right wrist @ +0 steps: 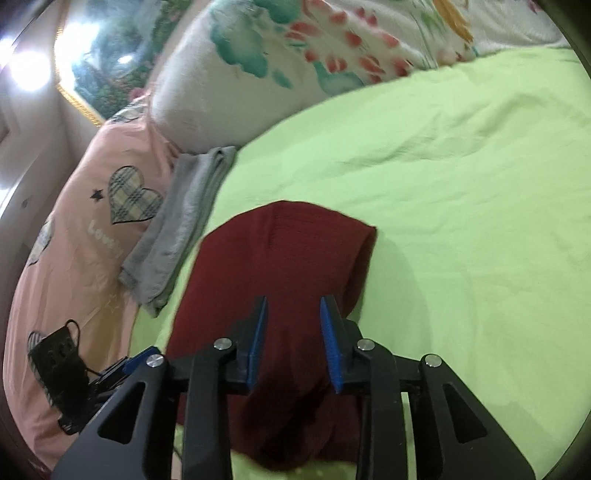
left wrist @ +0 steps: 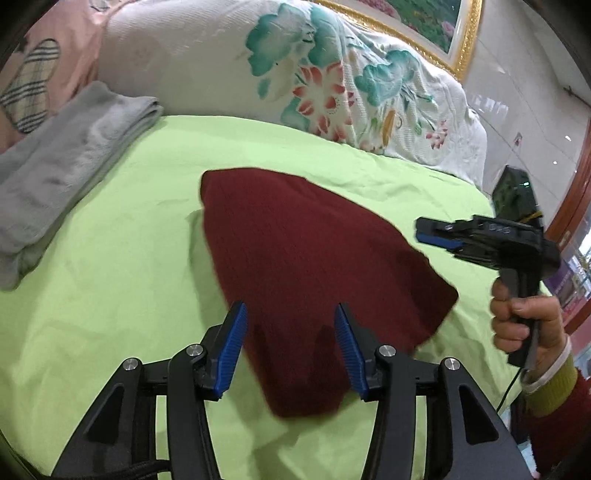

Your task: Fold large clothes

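The bed (left wrist: 110, 266) fills most of both views, spread with a lime-green sheet that shows light creases. Across the top of the left wrist view lies a white quilt (left wrist: 229, 62) printed with teal leaves and red flowers; in the right wrist view it sits along the upper edge. A pink cover (right wrist: 74, 258) with plaid hearts takes the left side of the right wrist view and the upper left corner of the left one. A gold-framed picture (left wrist: 443, 29) hangs at the upper right of the left wrist view.

The maroon garment (left wrist: 303, 258), a ribbed knit, lies folded on the sheet at the centre of both views, flat and compact. A folded grey cloth (left wrist: 62, 177) rests at the left of the left wrist view, well apart from the garment, its far end against the quilt.

The left gripper (left wrist: 291, 325) hangs over the garment's near edge, jaws about half open, blue pads clear of the knit. The right gripper (right wrist: 292, 317) is above the garment's near part, jaws narrower but apart, holding nothing. In the left wrist view it appears at the right edge, gripped by a hand (left wrist: 524, 321) in a red sleeve with a yellow cuff. A black face mask (right wrist: 59, 358) lies on the pink cover at lower left of the right wrist view.
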The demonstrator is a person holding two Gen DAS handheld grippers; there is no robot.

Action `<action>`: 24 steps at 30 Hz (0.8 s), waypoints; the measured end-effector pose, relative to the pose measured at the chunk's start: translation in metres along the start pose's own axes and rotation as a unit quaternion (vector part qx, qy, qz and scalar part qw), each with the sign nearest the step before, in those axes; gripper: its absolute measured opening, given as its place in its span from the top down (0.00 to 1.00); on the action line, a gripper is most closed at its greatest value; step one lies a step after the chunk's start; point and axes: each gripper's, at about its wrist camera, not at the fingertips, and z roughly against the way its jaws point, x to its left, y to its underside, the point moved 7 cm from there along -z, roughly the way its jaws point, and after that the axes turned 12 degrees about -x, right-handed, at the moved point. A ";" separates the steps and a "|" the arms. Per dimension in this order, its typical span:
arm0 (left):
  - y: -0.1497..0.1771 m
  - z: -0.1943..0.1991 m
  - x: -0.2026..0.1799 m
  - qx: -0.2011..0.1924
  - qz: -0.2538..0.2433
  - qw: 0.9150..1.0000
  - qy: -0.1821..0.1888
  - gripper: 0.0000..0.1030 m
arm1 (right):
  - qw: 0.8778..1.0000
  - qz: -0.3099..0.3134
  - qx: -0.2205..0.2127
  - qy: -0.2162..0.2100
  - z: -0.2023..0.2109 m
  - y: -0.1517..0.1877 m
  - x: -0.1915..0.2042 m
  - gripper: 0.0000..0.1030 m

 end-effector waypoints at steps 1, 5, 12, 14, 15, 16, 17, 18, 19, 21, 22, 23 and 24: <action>0.007 0.007 0.000 -0.001 -0.001 1.000 -0.005 0.47 | 1.000 0.005 0.001 0.000 0.007 0.005 0.002 0.65; 0.032 0.026 -0.003 -0.002 -0.019 0.999 -0.028 0.39 | 0.999 0.032 0.011 0.009 0.020 0.032 0.009 0.52; 0.049 0.009 -0.012 0.004 -0.076 0.995 -0.066 0.36 | 0.998 0.039 0.039 0.025 0.000 0.052 0.009 0.52; 0.049 0.002 -0.013 0.001 -0.095 0.992 -0.084 0.36 | 0.998 0.040 0.035 0.029 -0.002 0.051 0.009 0.52; 0.049 -0.001 -0.013 0.000 -0.108 0.990 -0.094 0.36 | 0.998 0.040 0.035 0.031 -0.002 0.051 0.009 0.52; 0.050 -0.004 -0.013 -0.001 -0.118 0.988 -0.100 0.35 | 0.998 0.036 0.034 0.032 -0.003 0.050 0.009 0.52; 0.051 -0.007 -0.014 -0.001 -0.133 0.985 -0.110 0.36 | 0.998 0.032 0.036 0.030 -0.004 0.050 0.008 0.52; 0.050 -0.009 -0.014 -0.003 -0.146 0.982 -0.116 0.43 | 0.998 0.028 0.039 0.029 -0.006 0.051 0.008 0.52; 0.051 -0.011 -0.018 -0.007 -0.164 0.979 -0.120 0.48 | 0.998 0.022 0.043 0.032 -0.010 0.051 0.006 0.52; 0.051 -0.014 -0.026 -0.013 -0.199 0.972 -0.125 0.65 | 0.998 0.015 0.045 0.037 -0.017 0.050 0.001 0.52; 0.052 -0.015 -0.030 -0.017 -0.214 0.968 -0.131 0.67 | 0.998 0.012 0.047 0.037 -0.020 0.050 -0.001 0.54; 0.052 -0.016 -0.035 -0.021 -0.232 0.963 -0.135 0.71 | 0.998 0.009 0.050 0.035 -0.022 0.050 -0.001 0.76; 0.052 -0.015 -0.038 -0.026 -0.247 0.959 -0.138 0.74 | 0.998 0.001 0.050 0.029 -0.023 0.049 -0.002 0.91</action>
